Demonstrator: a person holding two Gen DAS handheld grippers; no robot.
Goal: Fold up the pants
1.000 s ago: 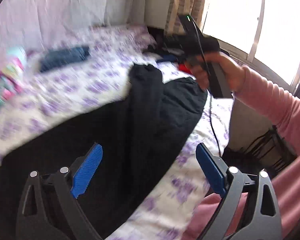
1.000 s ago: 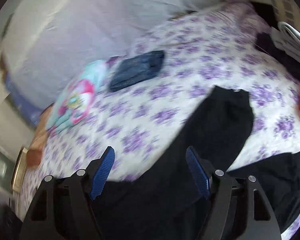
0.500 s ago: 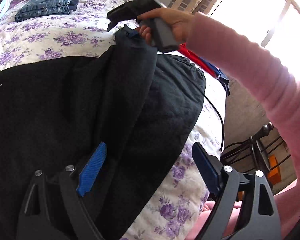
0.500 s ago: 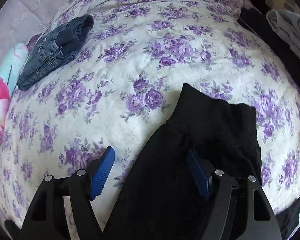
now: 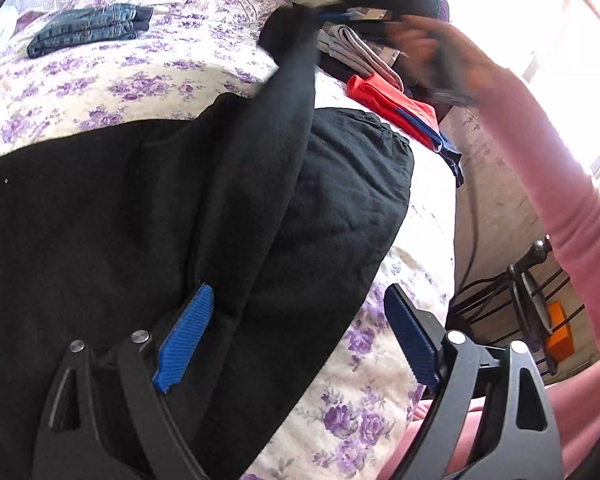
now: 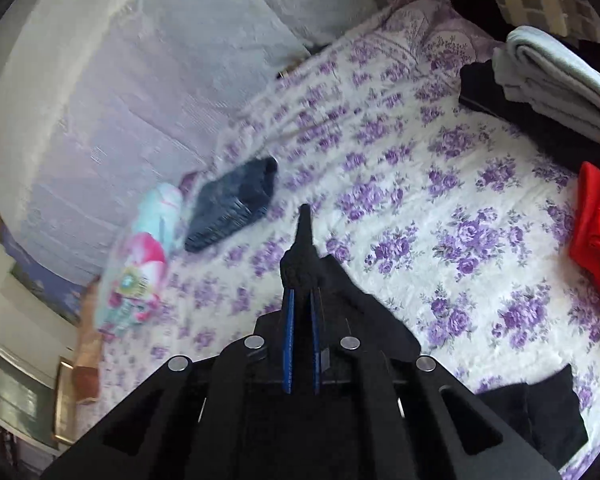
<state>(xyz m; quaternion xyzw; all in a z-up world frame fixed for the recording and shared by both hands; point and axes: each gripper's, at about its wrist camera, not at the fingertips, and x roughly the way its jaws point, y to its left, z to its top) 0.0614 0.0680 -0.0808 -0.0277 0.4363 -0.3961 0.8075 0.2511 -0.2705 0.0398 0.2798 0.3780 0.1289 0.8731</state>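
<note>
While the right gripper (image 6: 300, 300) has its blue-padded jaws pressed together on the hem end of one leg of the black fleece pants (image 5: 148, 216), that leg rises off the floral purple-and-white bedspread (image 5: 112, 80) as a taut band running from between the left jaws up to the right ones. The left gripper (image 5: 296, 332) hovers with its jaws spread wide and gripping nothing; the lifted leg and the thick body of the garment lie between and just ahead of them, the left pad close beside a fold of the cloth.

The pants look soft, limp and fairly bulky, so they will likely sag and drape wherever unsupported rather than hold an edge. A pinch on a doubled seam, the hem or the waistband should hold better than one on a single flat layer, and the fleece seems grippy enough not to slide through the ribbed pads. The left jaws would do well to close on the near edge beside them, so the leg can be carried over evenly.

Well beyond the right jaws lie folded blue jeans (image 6: 236, 200); to their right, a folded red garment (image 6: 598, 232) and grey folded cloth (image 6: 556, 84).
</note>
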